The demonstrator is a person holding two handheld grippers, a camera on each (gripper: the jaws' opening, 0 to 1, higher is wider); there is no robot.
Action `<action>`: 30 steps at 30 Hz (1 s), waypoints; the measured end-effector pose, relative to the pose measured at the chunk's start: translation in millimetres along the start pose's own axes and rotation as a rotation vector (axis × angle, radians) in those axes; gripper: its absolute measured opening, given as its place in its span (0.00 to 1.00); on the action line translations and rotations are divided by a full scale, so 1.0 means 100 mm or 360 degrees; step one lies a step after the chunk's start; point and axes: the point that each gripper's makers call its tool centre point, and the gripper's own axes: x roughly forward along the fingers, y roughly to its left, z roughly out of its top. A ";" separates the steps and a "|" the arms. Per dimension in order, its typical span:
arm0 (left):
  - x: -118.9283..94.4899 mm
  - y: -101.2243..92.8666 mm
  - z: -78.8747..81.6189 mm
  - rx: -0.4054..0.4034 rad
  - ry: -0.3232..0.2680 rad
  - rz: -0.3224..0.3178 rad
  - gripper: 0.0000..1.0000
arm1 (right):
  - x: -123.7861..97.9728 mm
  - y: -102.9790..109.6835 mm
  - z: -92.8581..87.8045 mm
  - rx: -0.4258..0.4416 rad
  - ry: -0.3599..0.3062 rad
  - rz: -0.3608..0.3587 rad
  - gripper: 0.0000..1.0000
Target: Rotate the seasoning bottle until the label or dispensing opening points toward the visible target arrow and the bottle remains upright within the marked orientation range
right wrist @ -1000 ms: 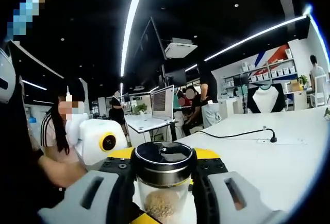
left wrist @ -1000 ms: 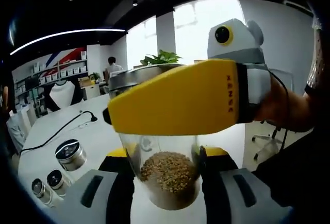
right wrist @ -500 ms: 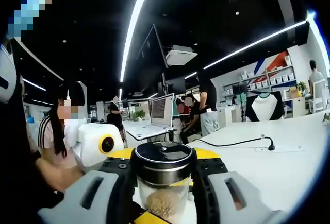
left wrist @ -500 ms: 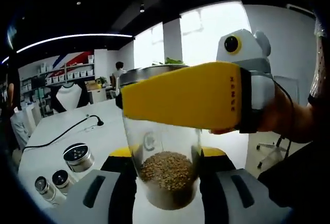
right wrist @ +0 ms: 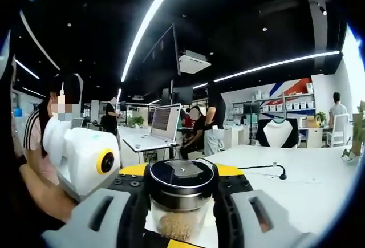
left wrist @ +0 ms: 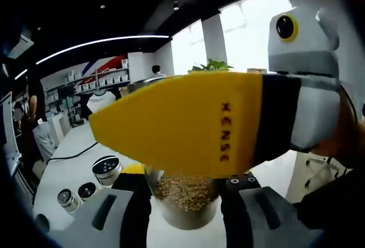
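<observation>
A glass seasoning bottle [left wrist: 185,198] with brown grains in its lower part stands upright between my left gripper's [left wrist: 183,208] jaws, which are shut on its body. The right gripper [left wrist: 188,122] comes in from the right; its yellow jaw lies across the bottle's upper half and hides the cap. In the right gripper view the bottle's black and steel cap [right wrist: 181,178] sits between my right gripper's [right wrist: 181,199] jaws, shut on it. The grains [right wrist: 178,223] show below the cap. The left gripper [right wrist: 85,155] shows at the left, held by a hand.
Three smaller steel-capped jars stand on the white table [left wrist: 74,165] at the left: a large one [left wrist: 106,168] and two small ones [left wrist: 86,191] [left wrist: 65,198]. A black cable [right wrist: 259,168] runs over the table. Several people, desks and a monitor [right wrist: 162,121] stand beyond.
Both views have swung, so the background has shifted. The right gripper's yellow jaw now looms larger and covers more of the bottle in the left gripper view. Both grippers keep their hold.
</observation>
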 end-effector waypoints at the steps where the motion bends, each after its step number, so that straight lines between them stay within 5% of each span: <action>1: -0.01 0.00 0.01 -0.0005 -0.0007 -0.0014 0.48 | -0.01 0.01 0.01 0.0032 -0.0014 0.0028 0.40; 9: -0.07 -0.06 0.07 0.0002 -0.0041 -0.0146 0.47 | -0.09 0.03 0.07 0.0142 -0.0063 0.0249 0.39; 22: -0.17 -0.30 0.26 0.0025 -0.0115 -0.0520 0.46 | -0.27 0.26 0.23 0.0001 -0.0087 0.0775 0.39; 30: -0.11 -0.26 0.27 -0.0022 -0.0143 -0.0419 0.45 | -0.25 0.22 0.21 -0.0024 -0.0085 0.0665 0.39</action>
